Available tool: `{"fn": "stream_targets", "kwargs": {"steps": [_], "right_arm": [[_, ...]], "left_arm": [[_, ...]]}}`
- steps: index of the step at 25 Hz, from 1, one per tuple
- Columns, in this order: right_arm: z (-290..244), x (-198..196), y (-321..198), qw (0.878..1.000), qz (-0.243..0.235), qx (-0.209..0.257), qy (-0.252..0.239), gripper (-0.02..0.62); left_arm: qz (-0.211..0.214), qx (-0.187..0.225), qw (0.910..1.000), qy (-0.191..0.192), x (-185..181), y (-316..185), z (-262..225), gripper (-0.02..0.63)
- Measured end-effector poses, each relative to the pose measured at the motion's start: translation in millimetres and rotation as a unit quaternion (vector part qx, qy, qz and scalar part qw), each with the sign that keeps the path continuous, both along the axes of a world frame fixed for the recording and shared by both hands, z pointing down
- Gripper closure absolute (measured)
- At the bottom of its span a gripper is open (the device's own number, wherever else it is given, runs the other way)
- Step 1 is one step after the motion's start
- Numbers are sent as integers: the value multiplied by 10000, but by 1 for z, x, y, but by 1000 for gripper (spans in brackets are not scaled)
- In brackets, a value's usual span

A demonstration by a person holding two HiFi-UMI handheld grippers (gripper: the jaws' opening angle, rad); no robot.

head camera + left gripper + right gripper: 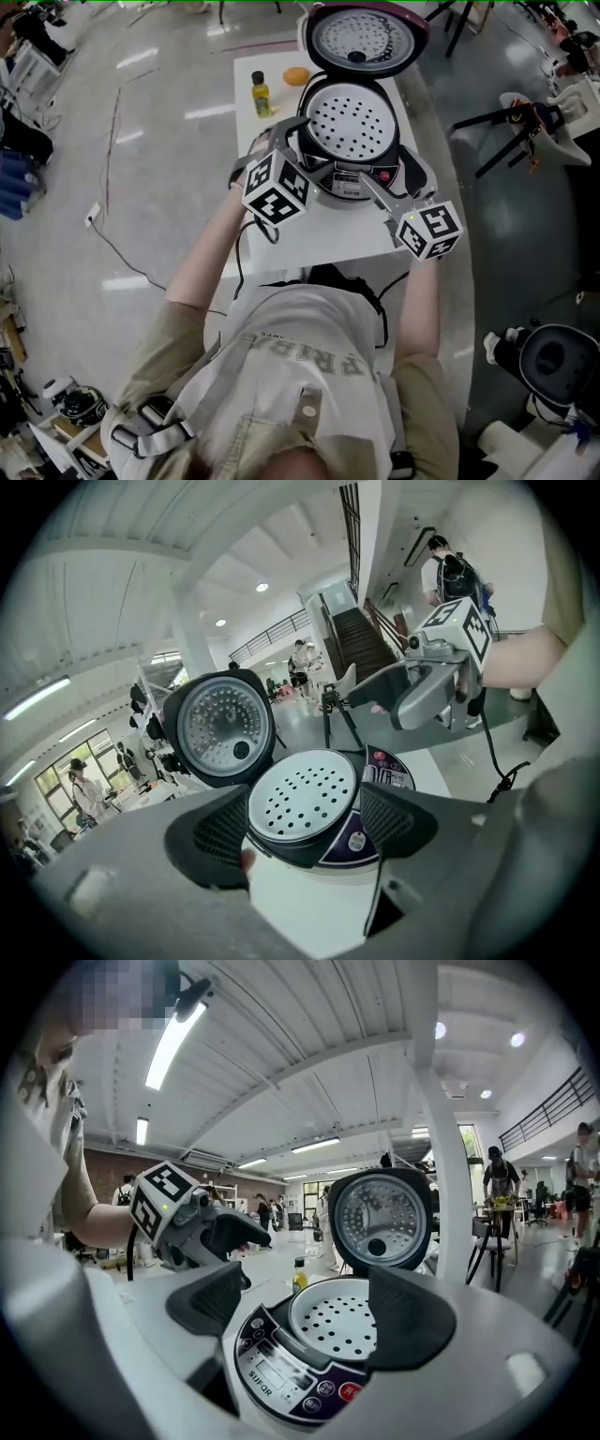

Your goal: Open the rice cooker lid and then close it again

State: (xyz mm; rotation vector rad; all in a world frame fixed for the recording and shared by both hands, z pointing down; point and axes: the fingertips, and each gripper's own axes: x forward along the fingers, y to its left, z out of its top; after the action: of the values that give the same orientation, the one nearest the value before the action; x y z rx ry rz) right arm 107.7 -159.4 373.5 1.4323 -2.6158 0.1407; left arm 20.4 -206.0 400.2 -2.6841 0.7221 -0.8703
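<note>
Rice cooker sits at the far end of the white worktop, control panel facing the person; lid is fully open, standing upright behind the pot with its inner metal face towards the cameras; pot mouth is covered by a white perforated steamer tray.

Left claw: jaws apart, nothing clamped; in the left gripper view the cooker's tray and front rim show in the gap between the pads, and I see no pad pressing on it; in the head view it hangs at the cooker's front-left, close to the body; whether it touches the body I can't tell.

Right claw: jaws apart, empty as well; the right gripper view looks across the control panel to the tray and the raised lid; in the head view it is at the cooker's front-right, just beside the panel, tips aimed at the cooker.

Each claw shows in the other's camera; the two stand on either side of the cooker's front, apart from each other.

Also on the worktop: small yellow bottle, upright, left of the cooker; an orange just beyond it, near the lid hinge; both clear of the claws.
</note>
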Motion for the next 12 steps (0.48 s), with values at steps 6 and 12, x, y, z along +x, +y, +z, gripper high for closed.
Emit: {"fn": "stream_targets", "kwargs": {"steps": [6,12], "right_arm": [[-15,20,-20,9999,58,57,-106,187],[-18,43,-48,10000,19,-33,-68,187]], "left_arm": [[-142,15,9999,96,0,-27,-9,222],[-435,10,9990,134,0,-61,-17,222]]}}
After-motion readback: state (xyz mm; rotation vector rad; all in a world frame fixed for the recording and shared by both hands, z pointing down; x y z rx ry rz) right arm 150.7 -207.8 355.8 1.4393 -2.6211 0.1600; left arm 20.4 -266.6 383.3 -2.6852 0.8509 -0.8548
